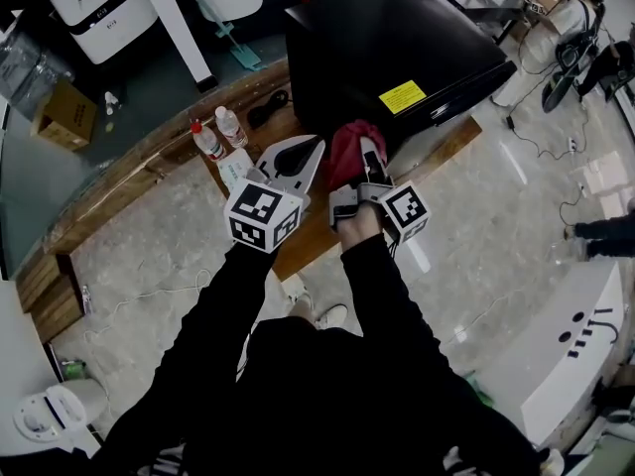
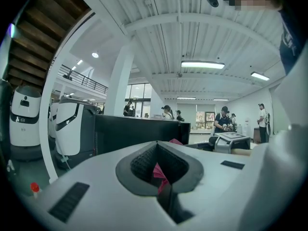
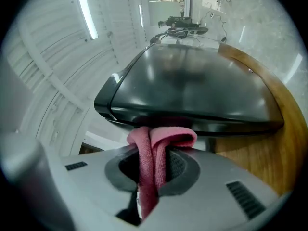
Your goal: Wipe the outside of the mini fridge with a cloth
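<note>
Mini fridge [image 1: 397, 48] sits on the wooden counter [image 1: 458, 142], straight ahead of the right tool [image 1: 359, 164], which clamps a folded red cloth [image 1: 345, 145] at the fridge's near edge. The left tool [image 1: 304, 157], farther from the fridge, appears closed on a cloth corner.

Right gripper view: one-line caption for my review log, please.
Right tongs clamp a folded red cloth at the edge of the black mini fridge on its wooden table.

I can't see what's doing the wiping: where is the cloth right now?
In the head view's centre, the red cloth is pinched in the right gripper, against the near edge of the black mini fridge.
</note>
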The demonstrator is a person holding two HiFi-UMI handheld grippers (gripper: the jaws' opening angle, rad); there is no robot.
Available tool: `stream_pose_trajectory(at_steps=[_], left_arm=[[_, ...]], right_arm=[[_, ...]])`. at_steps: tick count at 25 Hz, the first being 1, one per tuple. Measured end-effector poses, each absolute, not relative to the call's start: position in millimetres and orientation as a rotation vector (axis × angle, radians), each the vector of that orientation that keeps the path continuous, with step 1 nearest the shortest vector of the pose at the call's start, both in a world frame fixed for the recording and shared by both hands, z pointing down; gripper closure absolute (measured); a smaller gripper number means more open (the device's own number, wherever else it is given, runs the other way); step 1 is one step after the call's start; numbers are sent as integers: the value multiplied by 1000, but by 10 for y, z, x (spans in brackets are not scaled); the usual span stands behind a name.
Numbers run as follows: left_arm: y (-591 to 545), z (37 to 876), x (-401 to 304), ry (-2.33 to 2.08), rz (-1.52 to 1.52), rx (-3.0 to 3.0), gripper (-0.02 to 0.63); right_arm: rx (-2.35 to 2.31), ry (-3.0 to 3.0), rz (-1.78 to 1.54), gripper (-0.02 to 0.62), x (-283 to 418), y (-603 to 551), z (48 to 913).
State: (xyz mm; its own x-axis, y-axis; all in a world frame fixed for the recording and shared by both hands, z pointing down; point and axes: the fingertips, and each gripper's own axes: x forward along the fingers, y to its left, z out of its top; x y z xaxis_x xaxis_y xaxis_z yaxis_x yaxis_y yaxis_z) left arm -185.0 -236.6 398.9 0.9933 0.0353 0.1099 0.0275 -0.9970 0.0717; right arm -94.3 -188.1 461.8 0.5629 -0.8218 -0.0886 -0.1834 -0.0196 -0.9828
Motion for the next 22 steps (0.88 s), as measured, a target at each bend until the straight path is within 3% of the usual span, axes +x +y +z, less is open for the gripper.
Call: stream_pose_trajectory(at_steps=[12, 22], left_arm=[[-2517, 3998, -2244, -71, 145, 3112, 600], [-3543, 4367, -1985, 10, 91, 3117, 600]], right_arm=[[-1530, 1032, -626, 540, -1200, -1878, 4520], [-1581, 990, -692, 540, -1287, -2914, 4933]])
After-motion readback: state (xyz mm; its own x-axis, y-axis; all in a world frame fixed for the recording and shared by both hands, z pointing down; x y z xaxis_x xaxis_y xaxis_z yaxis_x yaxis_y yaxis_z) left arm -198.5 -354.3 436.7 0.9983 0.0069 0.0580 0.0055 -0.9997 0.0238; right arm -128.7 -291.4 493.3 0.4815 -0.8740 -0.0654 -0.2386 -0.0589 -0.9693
